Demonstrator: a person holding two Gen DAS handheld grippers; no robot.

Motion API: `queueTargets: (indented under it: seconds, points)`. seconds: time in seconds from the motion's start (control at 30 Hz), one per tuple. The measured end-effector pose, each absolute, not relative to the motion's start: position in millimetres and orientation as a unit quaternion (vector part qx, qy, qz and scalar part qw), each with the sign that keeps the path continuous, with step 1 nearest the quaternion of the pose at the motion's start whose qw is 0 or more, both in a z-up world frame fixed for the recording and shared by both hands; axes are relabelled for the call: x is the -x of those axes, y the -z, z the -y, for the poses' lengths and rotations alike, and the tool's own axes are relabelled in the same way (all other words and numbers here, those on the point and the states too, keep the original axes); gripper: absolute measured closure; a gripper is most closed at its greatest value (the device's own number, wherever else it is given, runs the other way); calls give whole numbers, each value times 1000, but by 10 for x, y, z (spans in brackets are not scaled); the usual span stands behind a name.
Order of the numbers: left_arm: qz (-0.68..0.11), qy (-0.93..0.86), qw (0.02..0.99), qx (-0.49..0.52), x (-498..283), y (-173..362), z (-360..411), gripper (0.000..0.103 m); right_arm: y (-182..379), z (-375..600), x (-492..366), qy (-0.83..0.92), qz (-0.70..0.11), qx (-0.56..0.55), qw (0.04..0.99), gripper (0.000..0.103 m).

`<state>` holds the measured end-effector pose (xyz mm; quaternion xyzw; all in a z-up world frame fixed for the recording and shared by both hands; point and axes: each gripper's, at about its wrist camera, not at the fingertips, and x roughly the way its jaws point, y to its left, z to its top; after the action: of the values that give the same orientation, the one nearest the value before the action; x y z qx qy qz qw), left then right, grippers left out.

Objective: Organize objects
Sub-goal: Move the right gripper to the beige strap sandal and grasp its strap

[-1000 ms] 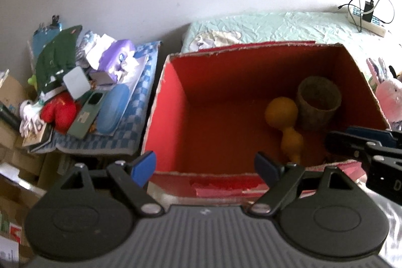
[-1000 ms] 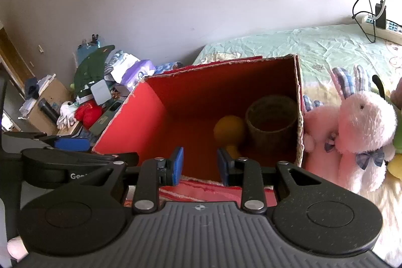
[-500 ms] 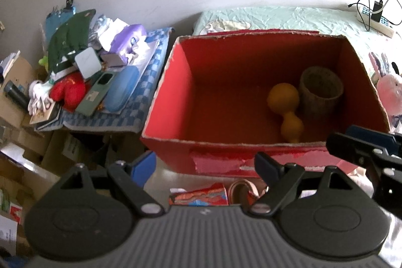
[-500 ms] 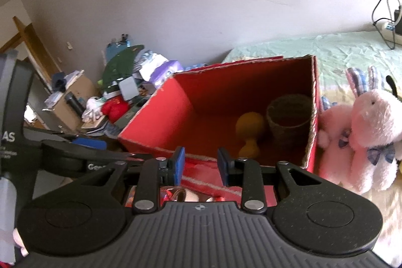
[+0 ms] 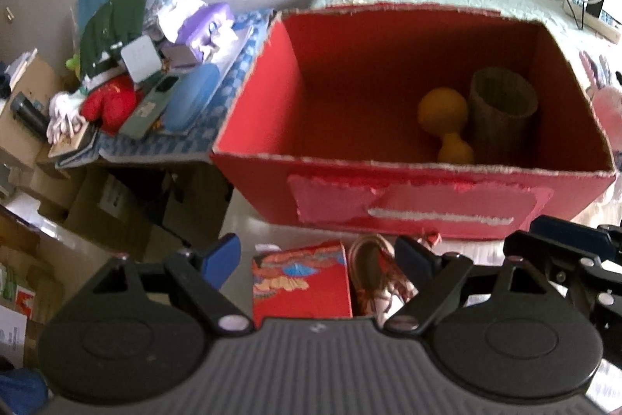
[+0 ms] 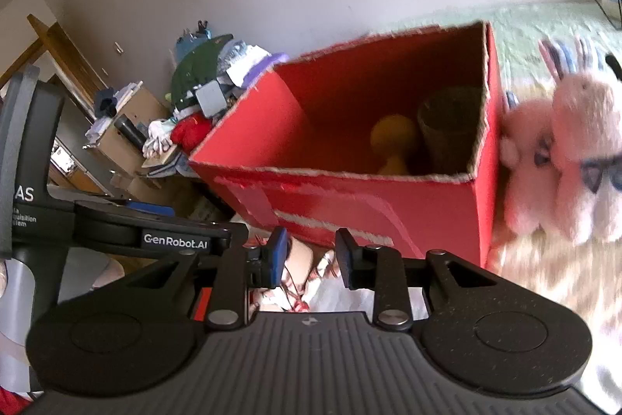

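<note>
A red cardboard box (image 5: pixel 420 205) stands open, with an orange dumbbell-shaped toy (image 5: pixel 443 111) and a brown woven cup (image 5: pixel 501 104) inside at its right end. In front of the box lie a small red patterned box (image 5: pixel 301 282) and a little shoe (image 5: pixel 371 267). My left gripper (image 5: pixel 317 255) hangs open above these two, with nothing between its fingers. My right gripper (image 6: pixel 311 253) is narrowly open and empty, in front of the red box (image 6: pixel 369 205). It also shows in the left wrist view as the right gripper (image 5: pixel 563 251) at the right edge.
A pink plush rabbit (image 6: pixel 575 150) leans against the box's right side on a pale green bedspread (image 6: pixel 544 26). Left of the box, a heap of clutter (image 5: pixel 147 65) sits on a blue checked cloth over cardboard cartons (image 5: pixel 116 205). A power strip (image 5: pixel 591 14) lies at the far right.
Both grippers have dropped and tipped downward, away from the box's opening. The box's front face, the small patterned box and the shoe have come into view. Neither gripper has visibly changed its width.
</note>
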<state>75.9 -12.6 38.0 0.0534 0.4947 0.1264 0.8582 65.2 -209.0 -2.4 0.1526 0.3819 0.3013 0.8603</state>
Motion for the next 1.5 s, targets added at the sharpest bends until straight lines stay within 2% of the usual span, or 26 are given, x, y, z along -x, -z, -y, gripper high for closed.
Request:
queueTargets:
  seconds: [0.43,0.53,0.77,0.83,0.9,1.1,1.2,1.5]
  points:
    - [-531,-113,838,-53,-709,-92,162,17,244,2199,-696,-293,-428,-183,835,71]
    - [-535,-92,839,-38,-635,-44,115,22,287,2197,-731,-295,-441,-194,825,71]
    - [-524,-10,851,-4,-346,-16,58,21,411,2123,-811,-306,-472,-218,797,71]
    - [-519,12,855,3,-292,-12,80,21,439,2071,-842,-313,-480,-224,788,68]
    - [-513,27,858,7,-257,6,97,22,458,2020,-859,-322,-487,-226,780,61]
    - [-515,57,855,22,-194,103,78,26,490,1816,-898,-342,-501,-211,767,61]
    - [-515,70,854,26,-176,125,54,26,519,1719,-924,-346,-505,-201,765,55]
    - [-512,91,854,23,-184,127,-67,26,640,1463,-959,-349,-521,-146,765,55]
